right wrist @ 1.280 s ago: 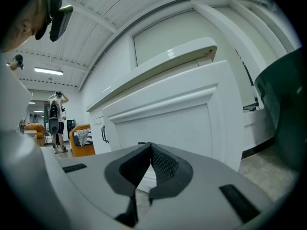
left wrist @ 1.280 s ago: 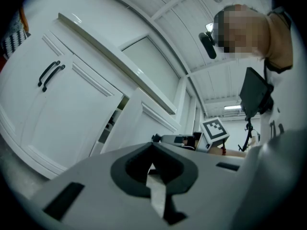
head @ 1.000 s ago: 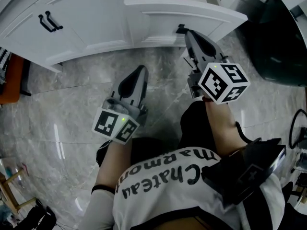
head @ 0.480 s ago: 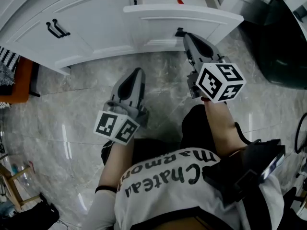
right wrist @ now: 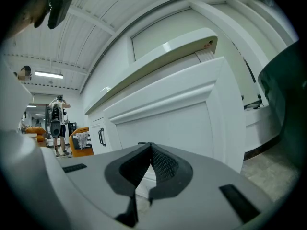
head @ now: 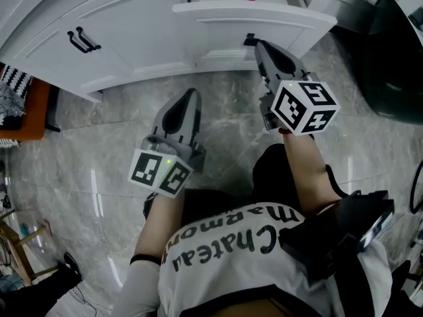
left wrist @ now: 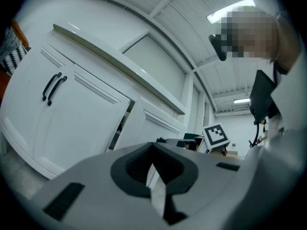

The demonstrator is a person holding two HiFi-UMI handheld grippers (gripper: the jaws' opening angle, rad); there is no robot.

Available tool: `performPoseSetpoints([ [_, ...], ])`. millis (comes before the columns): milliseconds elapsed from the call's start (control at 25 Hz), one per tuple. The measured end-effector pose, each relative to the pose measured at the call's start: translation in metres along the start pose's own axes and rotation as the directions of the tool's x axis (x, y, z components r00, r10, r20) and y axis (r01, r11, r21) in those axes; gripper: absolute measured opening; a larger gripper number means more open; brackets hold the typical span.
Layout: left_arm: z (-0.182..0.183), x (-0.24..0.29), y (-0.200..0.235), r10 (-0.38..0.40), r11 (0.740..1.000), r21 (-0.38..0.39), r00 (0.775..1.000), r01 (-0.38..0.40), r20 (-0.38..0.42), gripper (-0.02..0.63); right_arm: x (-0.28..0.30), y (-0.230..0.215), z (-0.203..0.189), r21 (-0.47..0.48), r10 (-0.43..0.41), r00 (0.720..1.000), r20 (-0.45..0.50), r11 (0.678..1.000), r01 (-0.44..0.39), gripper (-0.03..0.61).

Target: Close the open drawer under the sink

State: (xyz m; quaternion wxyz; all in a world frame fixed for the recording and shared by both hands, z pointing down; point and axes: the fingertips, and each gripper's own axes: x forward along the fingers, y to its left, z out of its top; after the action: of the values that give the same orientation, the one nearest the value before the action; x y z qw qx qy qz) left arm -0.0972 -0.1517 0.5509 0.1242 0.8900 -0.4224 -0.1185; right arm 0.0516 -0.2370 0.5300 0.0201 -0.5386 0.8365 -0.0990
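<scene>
My R gripper [head: 252,43] jaws pressed together, tips at white drawer front [head: 225,35]; L gripper [head: 192,94] closed too, grey marble floor [head: 92,150] below

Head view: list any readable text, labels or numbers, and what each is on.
"Chateau": black print on the person's white shirt, upside down in this view.
"Marmon": second line on the same shirt; its end runs into a fold, so any further letters cannot be told.
Cubes on the left gripper and right gripper: square marker patterns only, no letters or numbers.
Drawer and cabinet: no text.
</scene>
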Motion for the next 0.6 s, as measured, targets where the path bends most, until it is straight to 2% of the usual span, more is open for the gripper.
performPoseSetpoints([
  [600,0.016,0.009,0.005,-0.017,1.000,-0.002,1.000,0.017,-0.020,0.008,0.023,-0.007,0.011,0.005,-0.038,0.999,-0.021,0.999,0.038,0.011],
])
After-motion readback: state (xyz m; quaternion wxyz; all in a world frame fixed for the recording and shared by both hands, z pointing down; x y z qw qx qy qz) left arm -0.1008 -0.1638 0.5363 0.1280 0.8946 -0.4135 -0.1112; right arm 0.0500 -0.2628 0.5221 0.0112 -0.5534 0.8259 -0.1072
